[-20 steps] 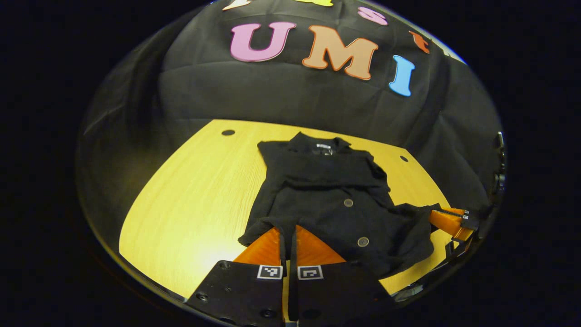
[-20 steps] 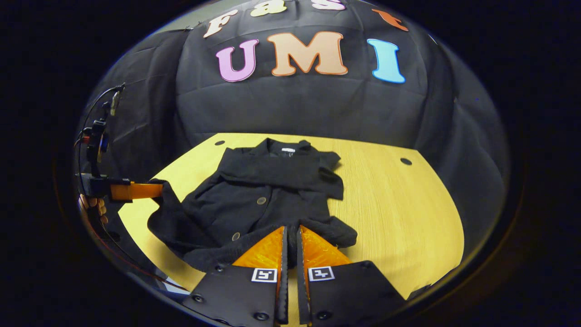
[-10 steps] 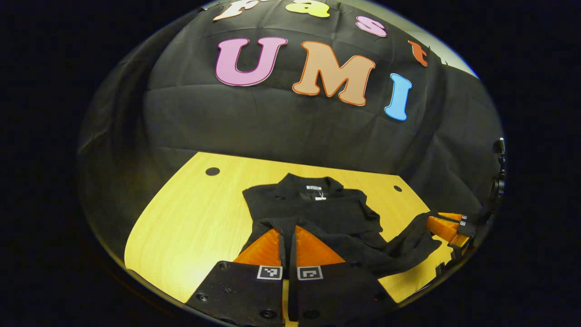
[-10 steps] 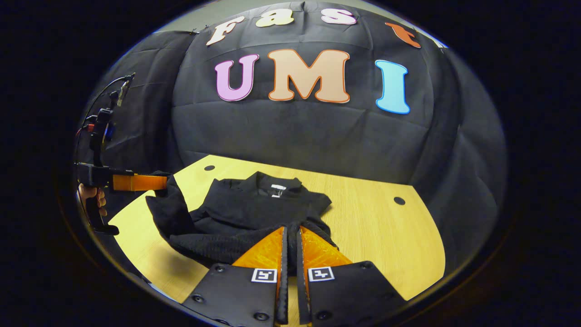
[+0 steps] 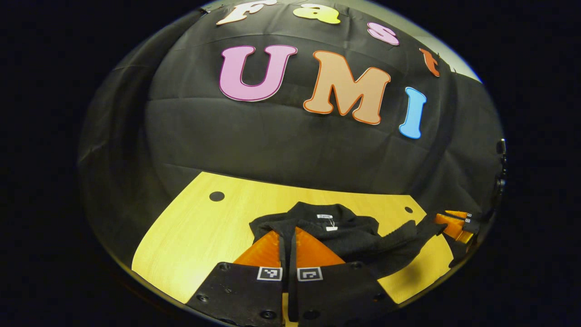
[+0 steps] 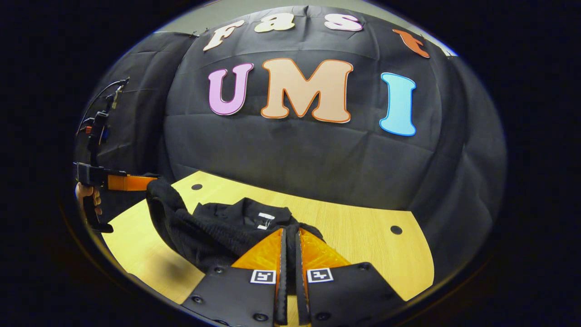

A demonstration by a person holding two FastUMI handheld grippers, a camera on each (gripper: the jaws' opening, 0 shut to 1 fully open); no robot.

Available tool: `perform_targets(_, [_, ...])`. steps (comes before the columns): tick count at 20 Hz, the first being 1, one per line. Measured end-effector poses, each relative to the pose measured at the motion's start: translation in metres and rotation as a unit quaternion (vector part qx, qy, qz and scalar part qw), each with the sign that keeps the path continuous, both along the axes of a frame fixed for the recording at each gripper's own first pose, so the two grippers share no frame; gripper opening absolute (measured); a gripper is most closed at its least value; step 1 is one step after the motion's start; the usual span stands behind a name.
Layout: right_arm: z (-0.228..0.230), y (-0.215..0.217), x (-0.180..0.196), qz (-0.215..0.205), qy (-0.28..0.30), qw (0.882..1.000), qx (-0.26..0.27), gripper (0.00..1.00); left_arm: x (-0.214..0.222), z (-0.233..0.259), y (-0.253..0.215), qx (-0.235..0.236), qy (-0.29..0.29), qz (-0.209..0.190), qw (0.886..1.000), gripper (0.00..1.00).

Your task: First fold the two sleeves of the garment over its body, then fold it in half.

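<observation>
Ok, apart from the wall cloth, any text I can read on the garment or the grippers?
Neck label on the garment: too small to read.
Square markers on the left gripper and right gripper: coded patterns, no letters.
No other text legible.

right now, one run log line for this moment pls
stage: half fold | left gripper: shut on garment hem | right gripper: shut on garment hem | hem lifted toward collar | table: wood
</observation>
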State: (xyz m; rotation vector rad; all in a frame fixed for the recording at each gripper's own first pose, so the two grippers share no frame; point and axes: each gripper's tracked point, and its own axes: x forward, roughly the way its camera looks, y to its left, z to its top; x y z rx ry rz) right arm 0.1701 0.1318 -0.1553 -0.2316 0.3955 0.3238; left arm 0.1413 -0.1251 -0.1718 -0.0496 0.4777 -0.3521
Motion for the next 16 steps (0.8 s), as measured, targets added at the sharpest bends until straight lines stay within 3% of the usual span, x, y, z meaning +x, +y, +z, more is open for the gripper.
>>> perform_targets(11, [-0.005, 0.013, 0.114, 0.003, 0.009, 1.0, 0.011, 0.11, 0.082, -0.03, -0.024, 0.046, 0.003, 0.019, 0.999, 0.0])
perform_targets(16, [-0.048, 0.009, 0.148, -0.013, 0.046, 0.999, 0.005, 0.11, 0.106, -0.072, -0.022, 0.071, 0.036, 0.036, 0.996, 0.0])
